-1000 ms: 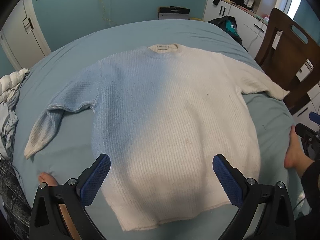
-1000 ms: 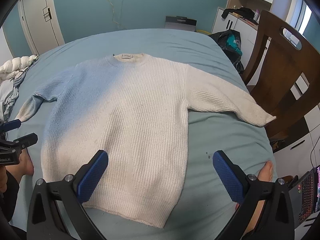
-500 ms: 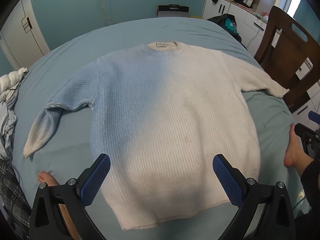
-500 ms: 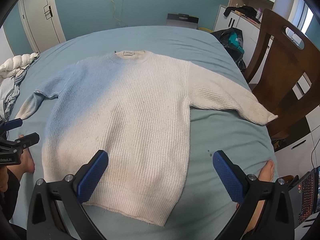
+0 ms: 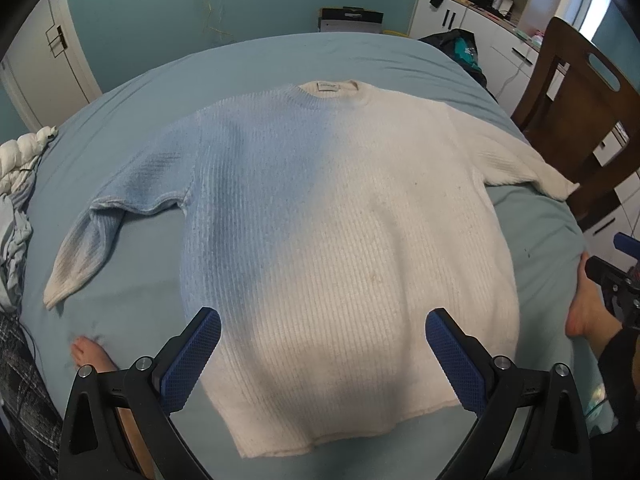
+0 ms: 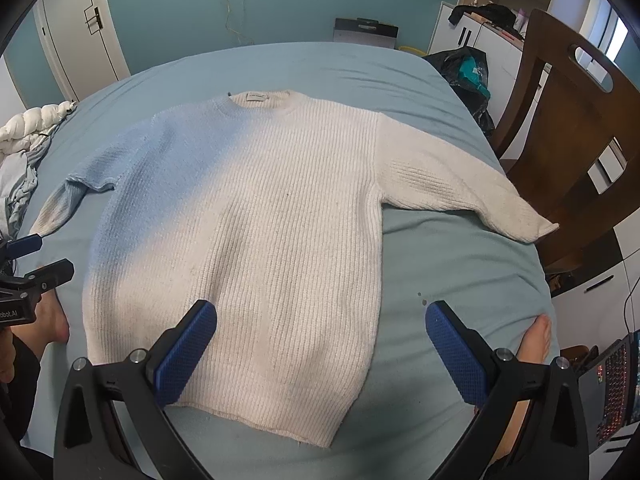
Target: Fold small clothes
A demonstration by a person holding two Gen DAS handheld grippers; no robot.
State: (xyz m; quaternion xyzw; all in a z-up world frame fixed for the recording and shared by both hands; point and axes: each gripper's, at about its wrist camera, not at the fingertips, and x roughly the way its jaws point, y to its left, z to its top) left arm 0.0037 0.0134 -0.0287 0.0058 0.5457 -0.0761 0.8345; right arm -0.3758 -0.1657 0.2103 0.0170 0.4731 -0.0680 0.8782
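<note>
Both grippers have eased a little closer to the sweater point(image 5: 340, 248) since a second ago, so it fills more of each view; nothing on the bed point(image 5: 320, 56) has shifted. Only the right wrist view shows a laptop point(image 6: 612, 392) at the lower right. The left gripper point(image 5: 322, 358) and right gripper point(image 6: 320, 350) hang above the hem, jaws spread wide, holding nothing. The sweater lies flat on the blue bed, collar away, sleeves out — ribbed knit, cream, fading to pale blue across one shoulder and sleeve.
</note>
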